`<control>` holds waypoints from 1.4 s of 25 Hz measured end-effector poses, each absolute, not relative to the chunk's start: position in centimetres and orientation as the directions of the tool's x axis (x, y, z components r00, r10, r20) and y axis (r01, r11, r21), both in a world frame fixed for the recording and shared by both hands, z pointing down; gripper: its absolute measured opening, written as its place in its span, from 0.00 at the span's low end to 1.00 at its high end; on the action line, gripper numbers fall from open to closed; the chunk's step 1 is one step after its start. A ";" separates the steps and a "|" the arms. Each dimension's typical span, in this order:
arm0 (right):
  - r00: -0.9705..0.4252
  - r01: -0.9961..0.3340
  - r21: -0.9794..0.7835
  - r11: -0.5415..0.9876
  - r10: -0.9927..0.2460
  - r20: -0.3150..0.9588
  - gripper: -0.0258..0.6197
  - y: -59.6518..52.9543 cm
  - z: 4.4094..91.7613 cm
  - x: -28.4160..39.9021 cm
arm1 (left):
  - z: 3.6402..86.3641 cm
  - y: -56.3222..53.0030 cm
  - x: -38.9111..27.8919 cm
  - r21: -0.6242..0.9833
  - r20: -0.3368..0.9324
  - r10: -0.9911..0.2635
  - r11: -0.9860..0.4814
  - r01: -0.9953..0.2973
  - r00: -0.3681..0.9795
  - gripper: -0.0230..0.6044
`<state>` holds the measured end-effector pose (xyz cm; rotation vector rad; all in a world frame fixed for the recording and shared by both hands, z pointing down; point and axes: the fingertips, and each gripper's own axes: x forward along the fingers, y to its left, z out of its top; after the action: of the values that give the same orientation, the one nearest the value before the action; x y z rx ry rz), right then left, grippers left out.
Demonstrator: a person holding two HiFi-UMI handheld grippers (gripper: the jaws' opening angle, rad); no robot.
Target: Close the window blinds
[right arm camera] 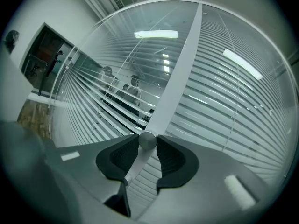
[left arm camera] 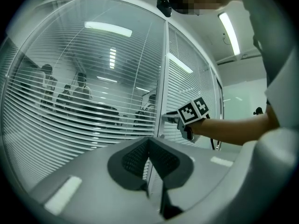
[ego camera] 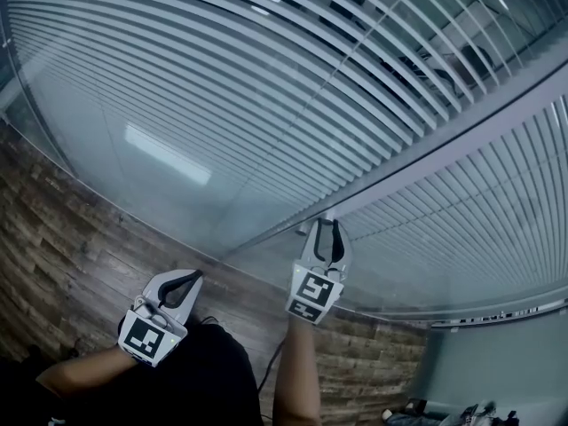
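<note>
r claw (right arm camera: 148, 144) clamped on blinds knob (right arm camera: 148, 138) at mullion (right arm camera: 181, 71), knob btwn its jaws, l claw (left arm camera: 149, 143) together, empty

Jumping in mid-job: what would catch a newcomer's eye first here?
The slatted blinds fill the glass wall ahead, their slats open enough to show people beyond. On the grey frame post between the panes, the right tongs are clamped on a small round metal knob. The left tongs hang shut and empty at lower left.
</note>
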<state>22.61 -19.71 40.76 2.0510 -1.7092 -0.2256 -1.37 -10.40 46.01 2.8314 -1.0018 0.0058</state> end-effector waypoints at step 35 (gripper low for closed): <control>0.105 -0.963 -0.236 -0.128 -0.989 0.108 0.34 -17.4 41.0 22.4 | 46.9 -9.5 -3.8 0.185 0.077 -0.644 -0.741 -0.646 0.761 0.04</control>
<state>22.41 -17.38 41.03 2.4108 -2.1401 0.3901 -3.76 -9.48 46.93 2.7568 -1.0220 0.0113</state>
